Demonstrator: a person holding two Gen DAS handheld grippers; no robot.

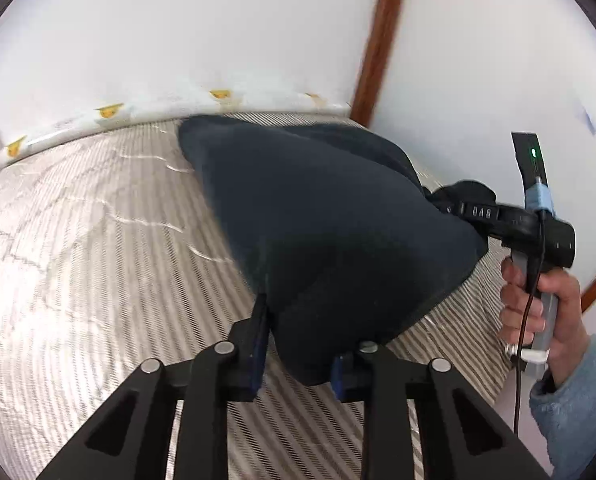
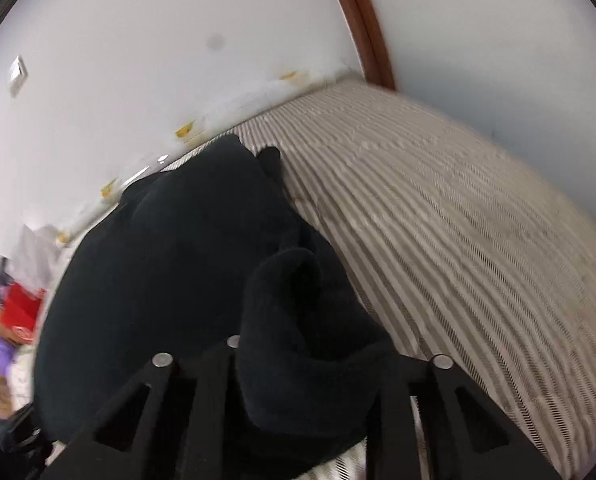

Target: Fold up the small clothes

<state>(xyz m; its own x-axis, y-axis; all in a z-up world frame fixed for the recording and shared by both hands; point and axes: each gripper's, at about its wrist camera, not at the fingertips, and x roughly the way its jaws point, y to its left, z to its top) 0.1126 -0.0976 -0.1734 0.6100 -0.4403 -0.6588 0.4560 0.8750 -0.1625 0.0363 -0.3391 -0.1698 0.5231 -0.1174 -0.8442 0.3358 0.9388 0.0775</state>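
While looking along the left gripper (image 1: 301, 344), saw a dark navy garment (image 1: 317, 208) raised like a tent off the striped mattress (image 1: 98, 240). Found its near corner bunched between the left jaws, clamped on a thick fold, with the blue pads (image 1: 258, 360) pressed into the cloth on either side. Traced the far corner to the right gripper (image 1: 453, 206), at the right of that view, jaws closed on the fabric and tips buried in it. Noted a hand (image 1: 537, 312) wrapped round the grey handle, a fuzzy light-blue sleeve (image 1: 577, 400) below, a thin cable (image 1: 523, 320) trailing down past the hand, and a small green light (image 1: 533, 153) glowing on the upright black part above. Could not make out the right fingertips from the right wrist view: hidden under a heap of the same dark cloth, draped over the linkage. Saw the rest of the garment sagging back toward the mattress's far edge, touching the bed near the white wall (image 1: 178, 40). Spotted a brown wooden frame (image 1: 377, 36) running up the wall behind. Caught blurred red clutter (image 2: 18, 308) at the left edge of the right wrist view, and a white switch plate (image 2: 18, 74) high on the wall.
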